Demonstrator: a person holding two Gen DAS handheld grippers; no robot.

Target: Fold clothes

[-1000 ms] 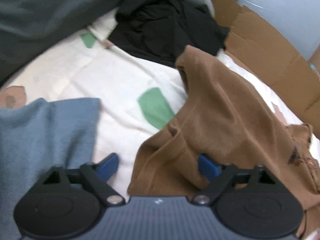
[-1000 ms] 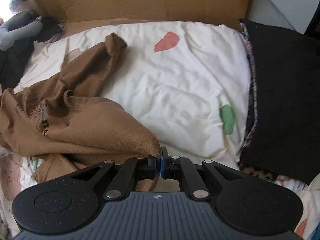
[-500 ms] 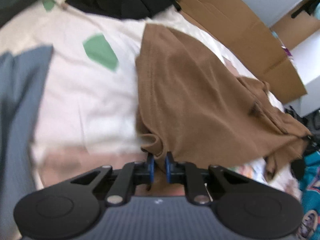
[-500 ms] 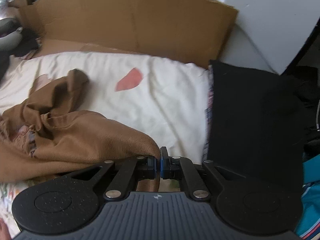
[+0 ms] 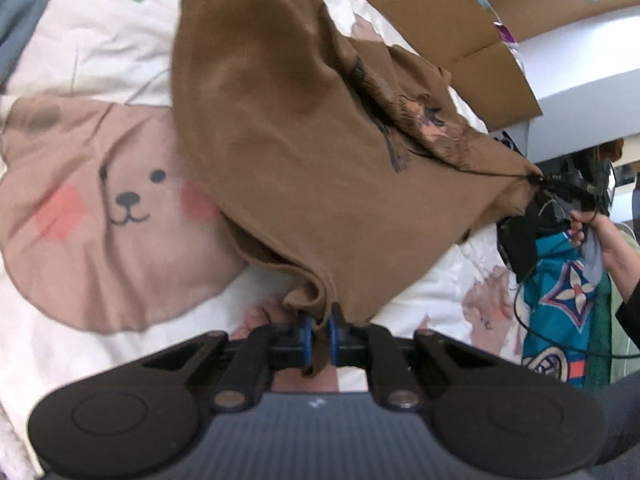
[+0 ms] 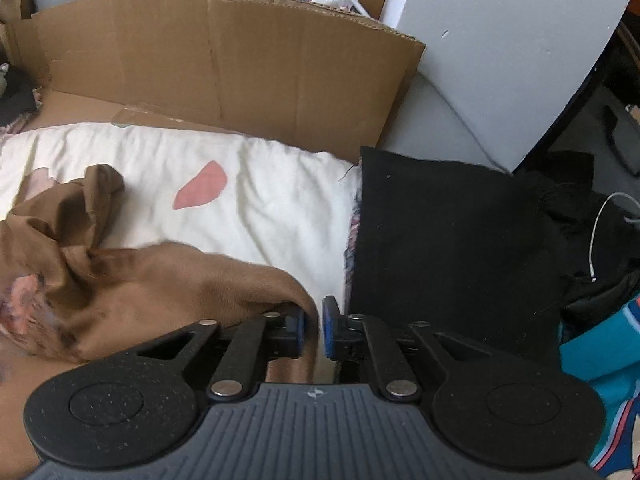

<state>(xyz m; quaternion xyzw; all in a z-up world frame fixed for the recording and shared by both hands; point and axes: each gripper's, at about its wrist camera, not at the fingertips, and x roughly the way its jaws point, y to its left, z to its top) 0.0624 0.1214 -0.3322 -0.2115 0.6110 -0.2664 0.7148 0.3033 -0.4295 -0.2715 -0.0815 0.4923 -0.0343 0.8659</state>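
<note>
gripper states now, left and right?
Left gripper: closed on an edge of the brown shirt.
Right gripper: fingers opening, letting go of the shirt; cloth only beside the left finger.

The left gripper (image 5: 318, 338), wide apart a second ago, has clamped onto the brown shirt (image 5: 304, 140) hem. The right gripper (image 6: 314, 326) jaws are opening, and the shirt corner has slipped toward nine o'clock.
</note>
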